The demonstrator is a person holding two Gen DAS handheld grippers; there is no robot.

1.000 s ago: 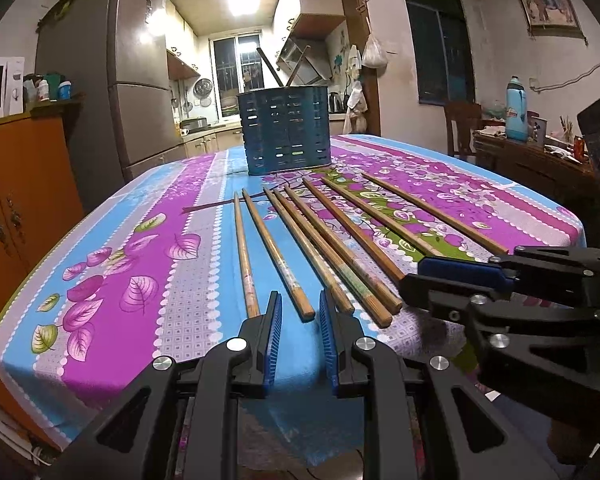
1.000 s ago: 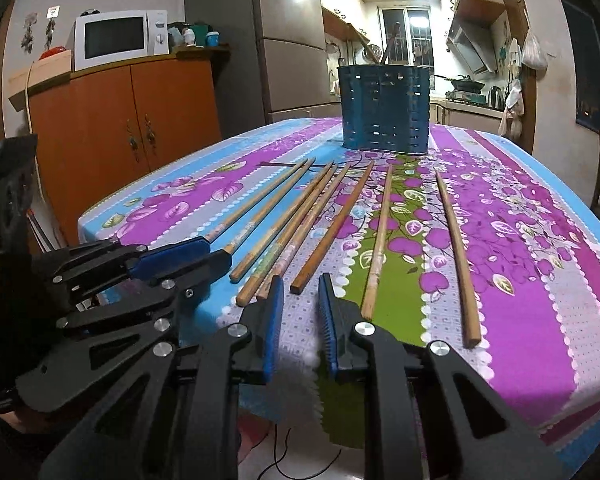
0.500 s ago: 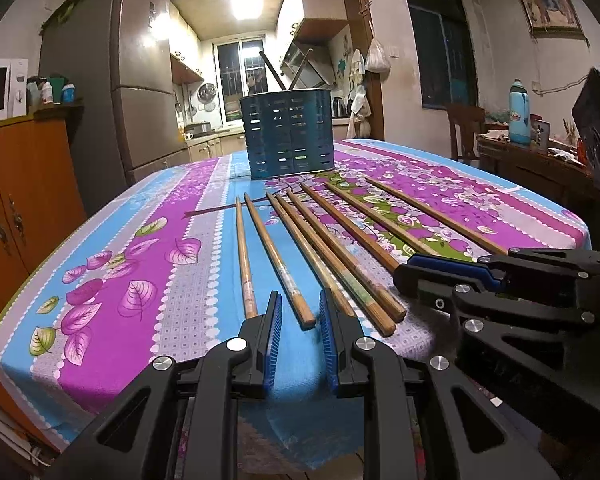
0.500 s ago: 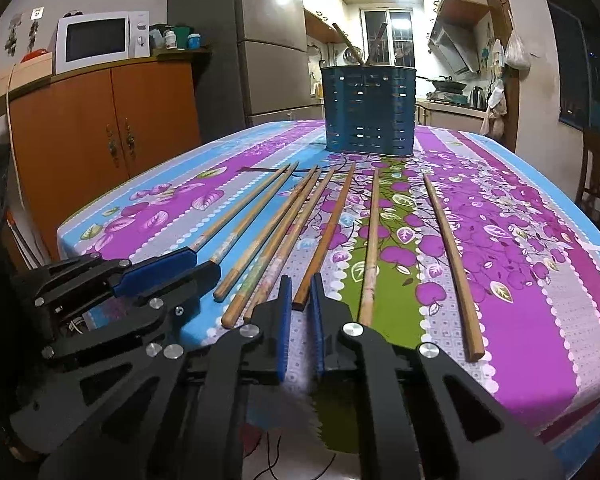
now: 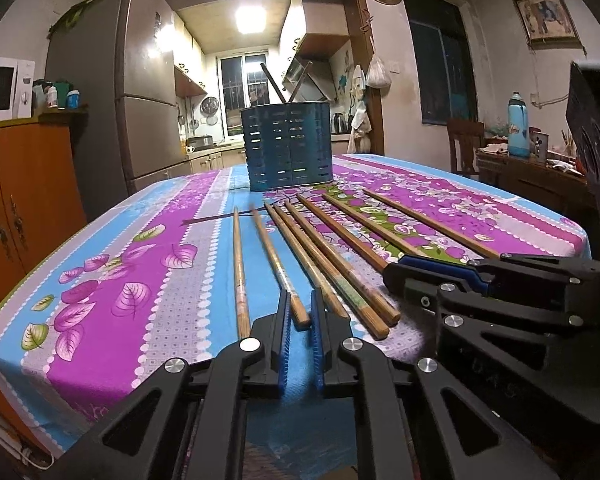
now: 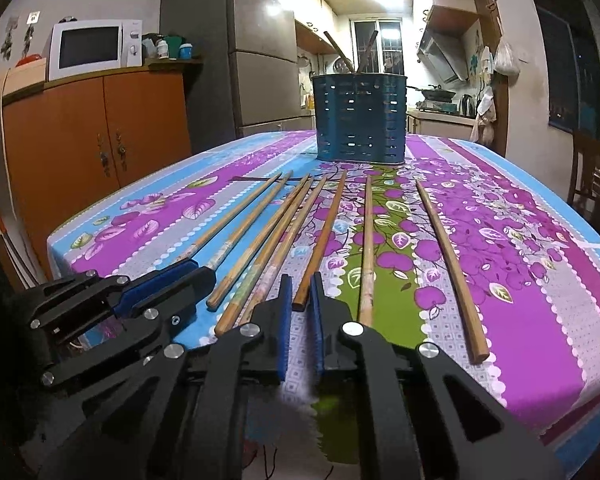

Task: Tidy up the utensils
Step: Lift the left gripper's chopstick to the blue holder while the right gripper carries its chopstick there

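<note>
Hovering at near table (image 5: 112, 288) edge, pick step not begun. Left gripper (image 5: 300, 322) and right gripper (image 6: 301, 304) both clenched, empty. Chopsticks (image 5: 320, 264) fanned flat mid-table; holder (image 5: 288, 148) far. Next: reopen jaws, straddle one stick end, clamp, lift toward holder.

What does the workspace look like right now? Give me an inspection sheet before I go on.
Surface: floral tablecloth lying flat on the table.
Job's things: seven wooden chopsticks fanned on the cloth; blue slotted holder behind them, two utensils standing inside.
Clutter: one thin dark stick lying crosswise by the far tips.
Grippers: left gripper has just closed, with a chopstick end at its pads; right gripper shut at another chopstick's end; grip unconfirmed for both.
Cables: thin wire below the table's near edge.
Surroundings: microwave on orange cupboard; fridge.
</note>
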